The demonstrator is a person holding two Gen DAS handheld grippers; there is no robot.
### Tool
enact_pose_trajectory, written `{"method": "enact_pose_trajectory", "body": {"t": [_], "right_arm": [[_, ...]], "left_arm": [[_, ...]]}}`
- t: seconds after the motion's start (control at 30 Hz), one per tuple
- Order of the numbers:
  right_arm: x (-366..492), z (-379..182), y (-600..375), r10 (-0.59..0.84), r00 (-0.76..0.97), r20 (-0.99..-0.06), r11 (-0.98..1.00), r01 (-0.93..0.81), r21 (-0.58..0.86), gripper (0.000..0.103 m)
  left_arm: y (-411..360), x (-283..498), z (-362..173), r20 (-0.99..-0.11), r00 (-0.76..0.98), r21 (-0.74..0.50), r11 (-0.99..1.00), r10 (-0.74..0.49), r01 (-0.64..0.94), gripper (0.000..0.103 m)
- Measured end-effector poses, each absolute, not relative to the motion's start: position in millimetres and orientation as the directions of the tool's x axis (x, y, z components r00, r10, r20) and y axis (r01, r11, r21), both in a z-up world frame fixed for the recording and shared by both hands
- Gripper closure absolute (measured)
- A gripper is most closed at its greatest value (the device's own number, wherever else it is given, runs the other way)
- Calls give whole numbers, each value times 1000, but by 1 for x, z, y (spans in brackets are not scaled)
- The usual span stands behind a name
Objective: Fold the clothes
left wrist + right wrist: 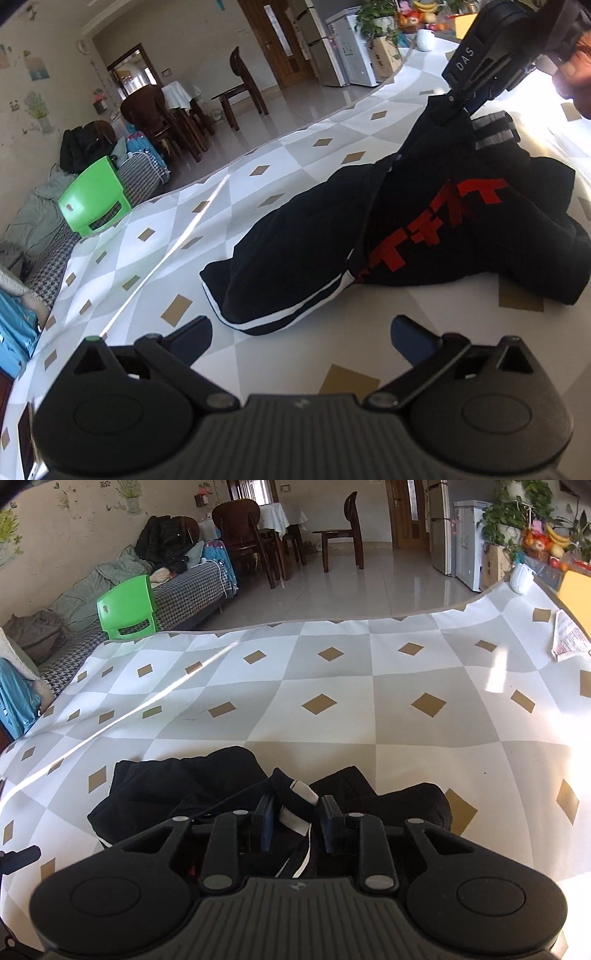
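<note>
A black garment (424,229) with red print and white stripes lies bunched on the checked table (258,177). My left gripper (303,339) hovers open just short of its near striped edge, with nothing between its fingers. At the upper right of the left wrist view, my right gripper (456,107) pinches the garment's far part and pulls it up into a peak. In the right wrist view the right gripper (297,821) has a fold of the black garment (184,786) with a white label between its pads. A hand (576,74) holds that gripper.
The table's far edge (332,622) drops to a tiled floor with dark chairs and a green plastic chair (127,607). A printed paper (569,638), a white object (521,578) and a yellow box (576,590) sit at the table's far right.
</note>
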State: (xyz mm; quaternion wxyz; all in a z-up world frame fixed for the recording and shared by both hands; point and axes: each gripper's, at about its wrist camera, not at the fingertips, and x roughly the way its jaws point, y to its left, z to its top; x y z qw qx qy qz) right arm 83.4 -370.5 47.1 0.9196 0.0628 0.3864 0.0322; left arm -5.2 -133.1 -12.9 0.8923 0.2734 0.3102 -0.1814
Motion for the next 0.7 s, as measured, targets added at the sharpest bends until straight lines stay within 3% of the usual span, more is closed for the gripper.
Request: {"method": "enact_pose_trajectory", "body": {"t": [0.2, 0.43, 0.7], "right_arm": [[75, 68, -373, 186, 735, -652, 979, -84, 186, 52], [89, 40, -359, 158, 651, -743, 987, -108, 115, 51], [108, 10, -352, 91, 633, -768, 995, -92, 42, 50]], "left_arm": [[-137, 9, -22, -638, 745, 353, 786, -193, 507, 0], [-148, 30, -32, -641, 742, 333, 800, -197, 500, 0], [-159, 40, -35, -651, 734, 315, 812, -191, 491, 0]]}}
